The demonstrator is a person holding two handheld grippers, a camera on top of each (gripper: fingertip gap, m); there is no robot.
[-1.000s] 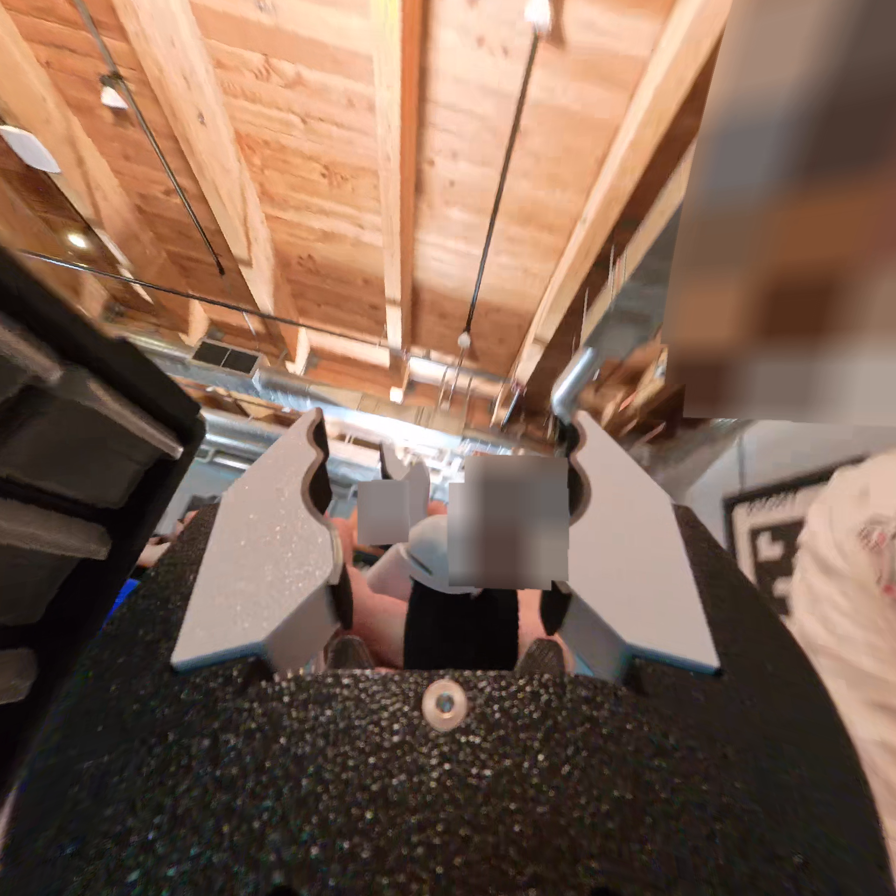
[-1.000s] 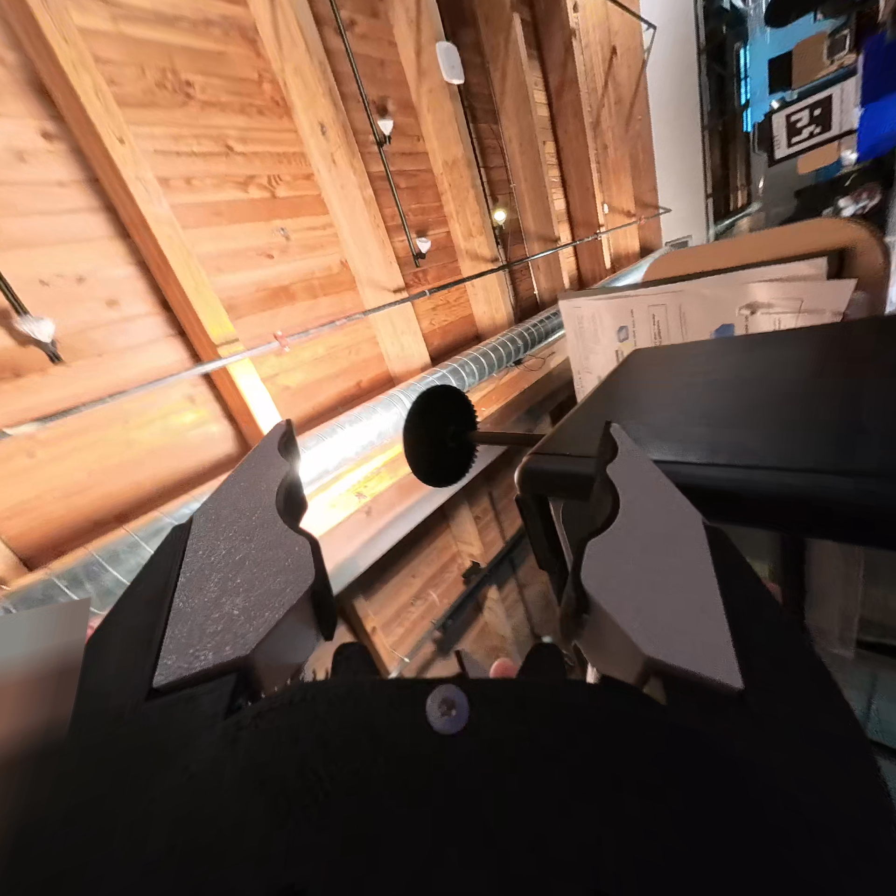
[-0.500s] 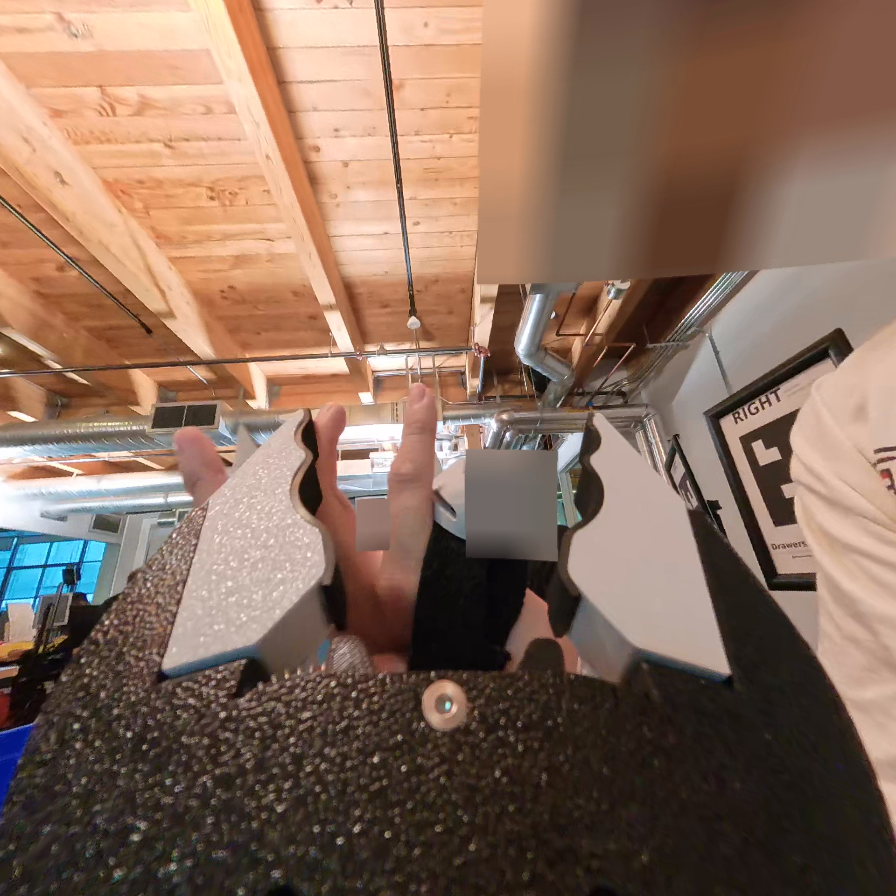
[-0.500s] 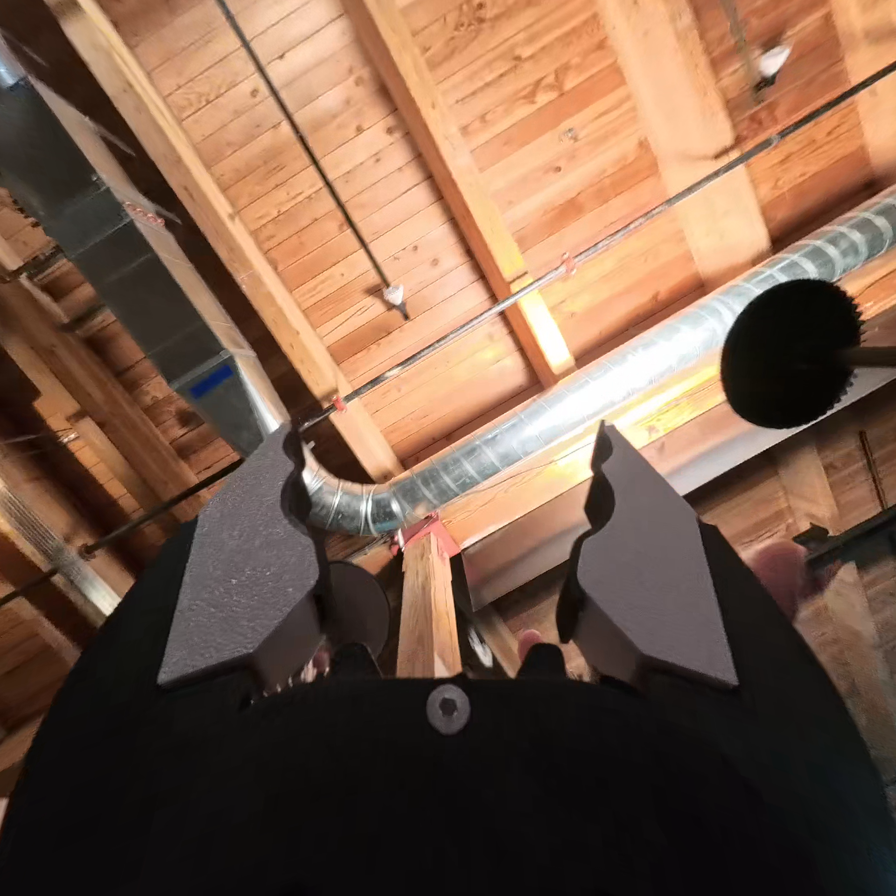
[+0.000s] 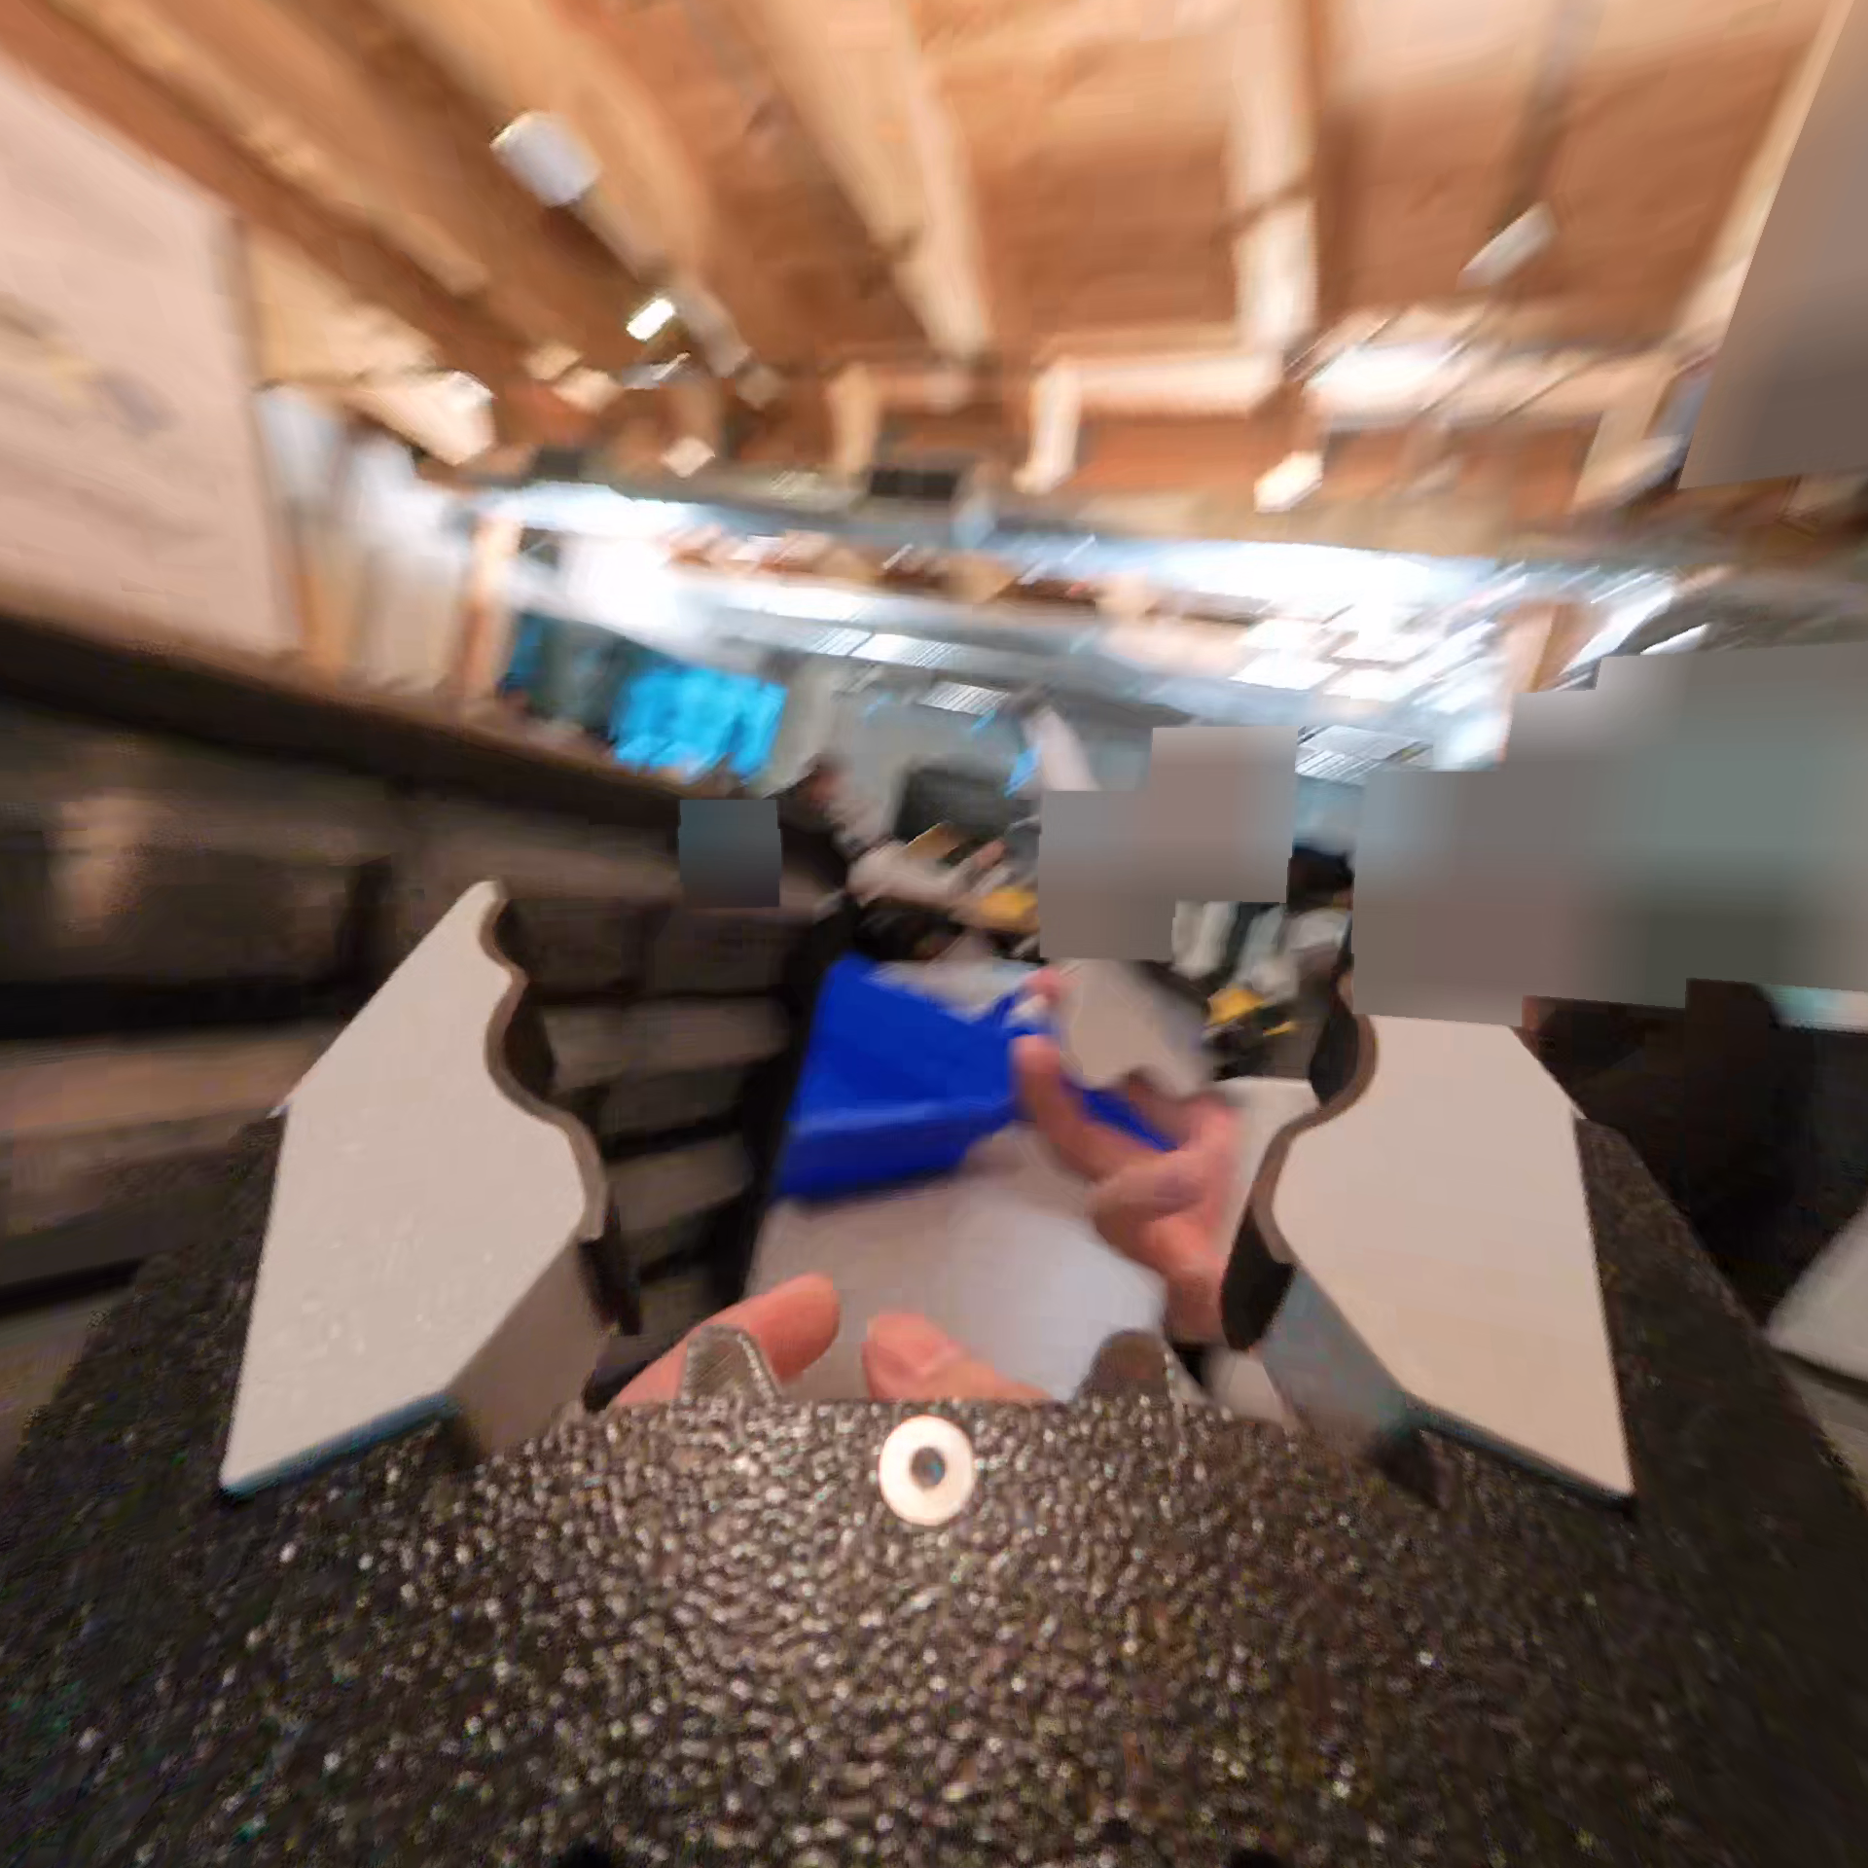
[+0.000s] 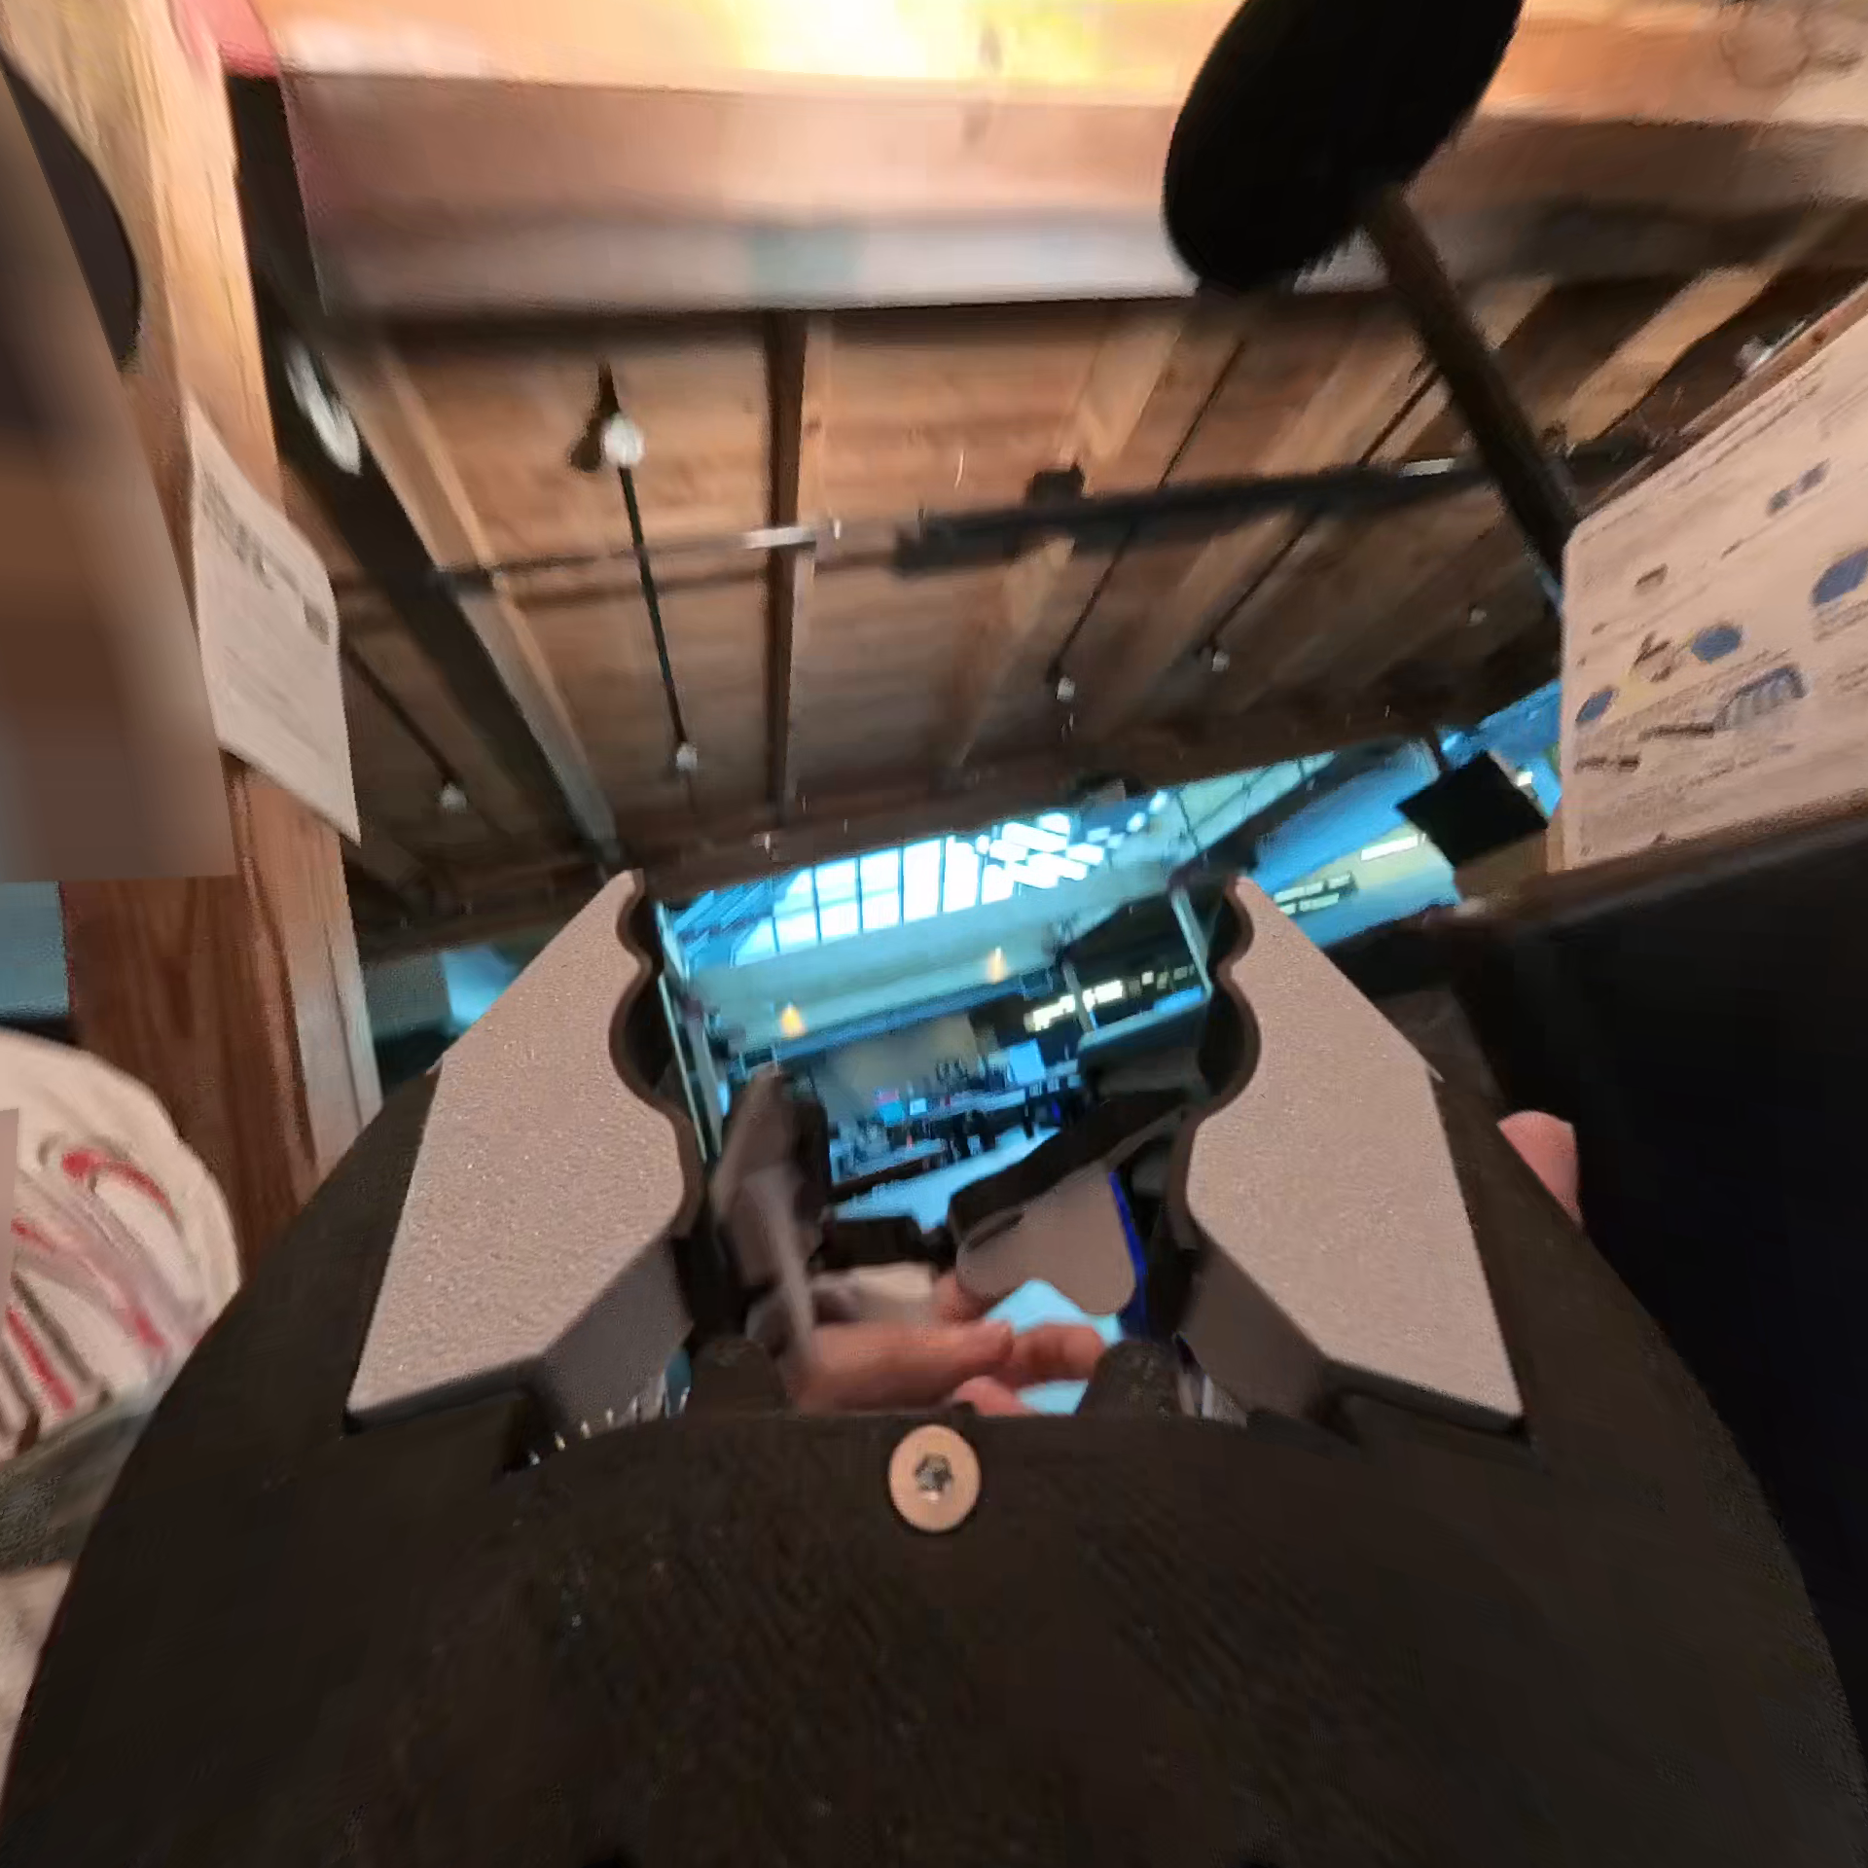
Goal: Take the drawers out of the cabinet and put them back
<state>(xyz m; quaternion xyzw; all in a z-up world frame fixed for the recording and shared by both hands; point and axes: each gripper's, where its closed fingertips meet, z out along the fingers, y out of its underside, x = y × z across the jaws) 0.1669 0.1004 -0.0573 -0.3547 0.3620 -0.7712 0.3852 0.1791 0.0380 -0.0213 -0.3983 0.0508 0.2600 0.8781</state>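
The left wrist view is motion-blurred. My left gripper point(image 5: 920, 1011) is open and empty, its grey fingers wide apart. The dark cabinet with its stacked drawers point(image 5: 627, 1061) stands at the left, just beyond the left finger. A hand holding the other gripper's grey finger point(image 5: 1132, 1031) shows between my fingers. My right gripper point(image 6: 930, 991) is open and empty, tilted up at the wooden ceiling. The left gripper point(image 6: 910, 1223) and a hand point(image 6: 910, 1355) show low between its fingers. The black cabinet side point(image 6: 1668, 1112) is close at the right.
A blue bin point(image 5: 890, 1092) sits on the white table point(image 5: 960, 1264) beyond the cabinet. A black disc on a rod point(image 6: 1314, 131) sticks out above the cabinet, beside a printed sheet point(image 6: 1718, 657). A wooden post point(image 6: 253, 1011) with a paper on it stands at the left.
Both views have swung down from the ceiling toward the room. The cabinet drawers, blue bin and table have come into the left view. Both grippers stay open.
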